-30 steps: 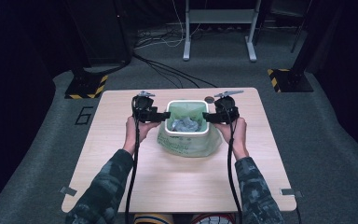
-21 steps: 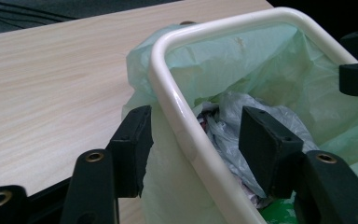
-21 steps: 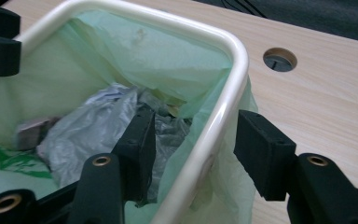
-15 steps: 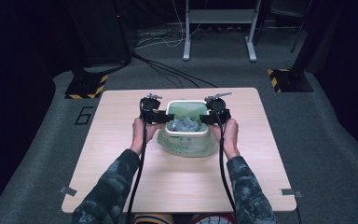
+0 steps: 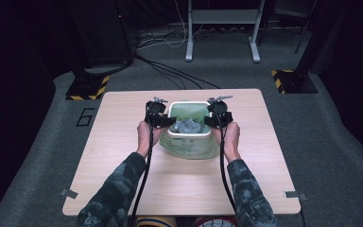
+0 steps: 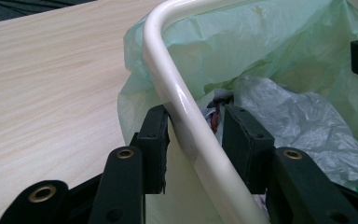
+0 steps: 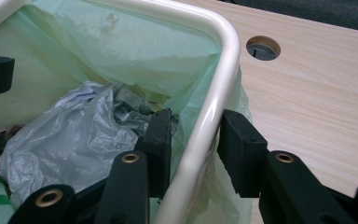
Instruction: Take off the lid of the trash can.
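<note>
On the floor left of the table (image 5: 123, 189) I read a "6". Green print on the bag liner (image 5: 189, 147) is too small to read. The white bin (image 6: 168, 70) stands at the table's middle, toward the far edge, with crumpled grey plastic (image 5: 188, 126) inside. My left hand-held gripper (image 6: 193, 140) straddles the bin's left rim, jaws just closing, the outer pad against the liner, the inner one a little clear. My right hand-held gripper (image 7: 193, 140) straddles the right rim likewise, closing, with a gap at the outer pad.
</note>
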A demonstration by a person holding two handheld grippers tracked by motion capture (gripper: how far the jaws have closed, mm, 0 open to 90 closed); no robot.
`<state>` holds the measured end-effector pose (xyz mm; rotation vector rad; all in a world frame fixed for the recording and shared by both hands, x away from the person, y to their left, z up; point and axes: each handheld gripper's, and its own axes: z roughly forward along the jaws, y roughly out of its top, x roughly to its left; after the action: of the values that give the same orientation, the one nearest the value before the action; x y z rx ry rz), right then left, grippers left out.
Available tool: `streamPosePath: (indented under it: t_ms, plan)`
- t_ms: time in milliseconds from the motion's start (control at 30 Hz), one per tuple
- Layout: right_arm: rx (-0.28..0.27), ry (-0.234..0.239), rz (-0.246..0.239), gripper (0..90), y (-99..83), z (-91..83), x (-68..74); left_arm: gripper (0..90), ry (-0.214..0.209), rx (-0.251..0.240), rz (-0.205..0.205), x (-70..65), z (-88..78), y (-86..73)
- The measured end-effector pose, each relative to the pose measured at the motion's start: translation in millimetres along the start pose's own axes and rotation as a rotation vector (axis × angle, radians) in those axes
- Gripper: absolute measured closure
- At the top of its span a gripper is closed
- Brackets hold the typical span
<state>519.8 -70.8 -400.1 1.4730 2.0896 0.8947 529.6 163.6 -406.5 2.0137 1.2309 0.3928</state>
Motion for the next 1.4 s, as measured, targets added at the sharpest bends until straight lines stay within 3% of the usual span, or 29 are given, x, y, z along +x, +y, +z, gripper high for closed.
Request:
streamPosePath:
  t_ms: [200,400,500,1000,1167,1300,1400]
  plan:
    - [-0.022,-0.03,-0.017,64.5,3.0,-4.6,4.5,63.0,0.021,0.0,0.003,-2.0,0.5,-0.2]
    - [-0.018,-0.003,0.015,64.4,3.8,-4.7,1.4,63.0,0.038,-0.002,0.009,-3.9,-1.5,2.1]
    - [-0.024,-0.004,0.018,64.3,5.9,-7.7,1.9,63.0,0.04,-0.017,0.0,-4.6,-6.1,5.3]
    - [-0.07,0.0,0.027,66.2,22.1,-33.1,1.6,61.6,0.07,-0.078,0.026,-18.9,-37.6,21.8]
    - [-0.068,-0.009,0.053,70.3,23.7,-34.4,-3.2,56.8,0.031,-0.08,0.016,-23.9,-39.0,18.5]
    - [-0.078,-0.018,0.074,74.0,22.8,-35.4,-9.2,52.4,-0.011,-0.087,0.034,-28.4,-40.4,13.5]
    - [-0.078,-0.006,0.087,77.3,21.2,-35.7,-14.1,41.4,-0.019,-0.1,0.054,-31.9,-43.0,9.3]
